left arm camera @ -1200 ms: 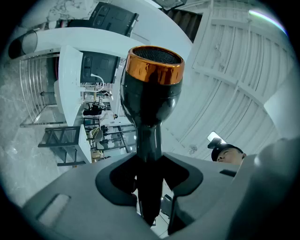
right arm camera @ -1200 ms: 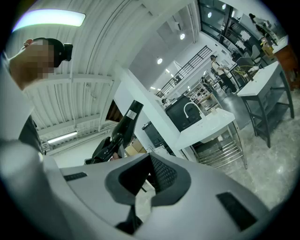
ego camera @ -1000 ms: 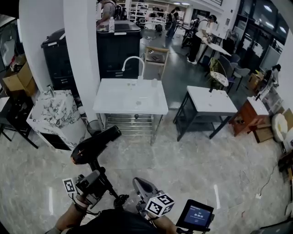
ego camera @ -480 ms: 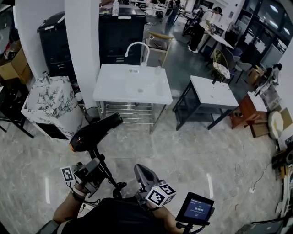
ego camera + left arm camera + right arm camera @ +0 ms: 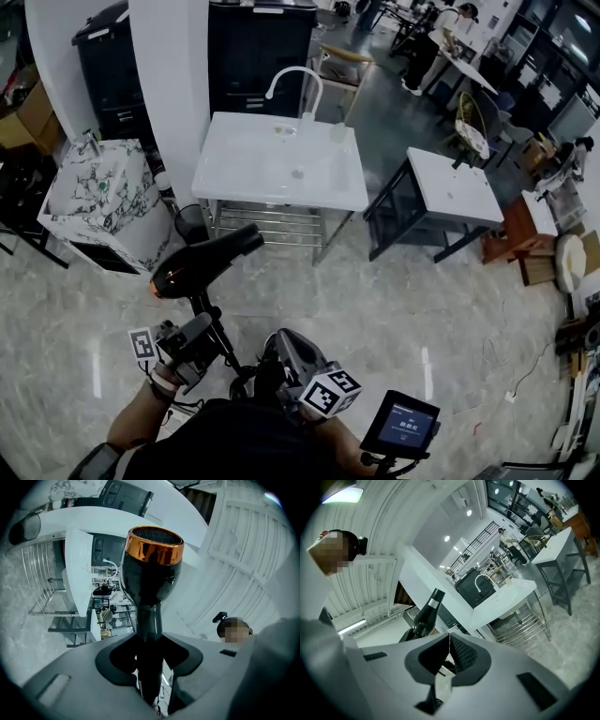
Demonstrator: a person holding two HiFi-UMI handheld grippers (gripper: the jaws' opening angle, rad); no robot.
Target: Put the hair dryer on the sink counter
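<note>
Pale marbled floor across the lower two thirds of the head view. White pillar at upper left, with a marble-patterned cabinet at far left. White sink counter at upper centre on a metal rack frame, curved white faucet at its far edge. Second white table on dark legs, to the right of the sink counter and apart from it.

Black hair dryer at lower left of centre, held in the air over the floor, below the sink counter in the frame and well short of it; not on the counter. Barrel tilted, one end toward the counter at upper right, copper-ringed end toward lower left; handle running down into the left gripper.

Left gripper clamped on the dryer handle, jaws held fairly wide by it, dark pads against both sides of it. In the left gripper view, dryer upright at centre, copper ring and mesh at the top.

Right gripper at bottom centre of the head view, jaws closed tip to tip, nothing between them. Small lit screen at lower right.
</note>
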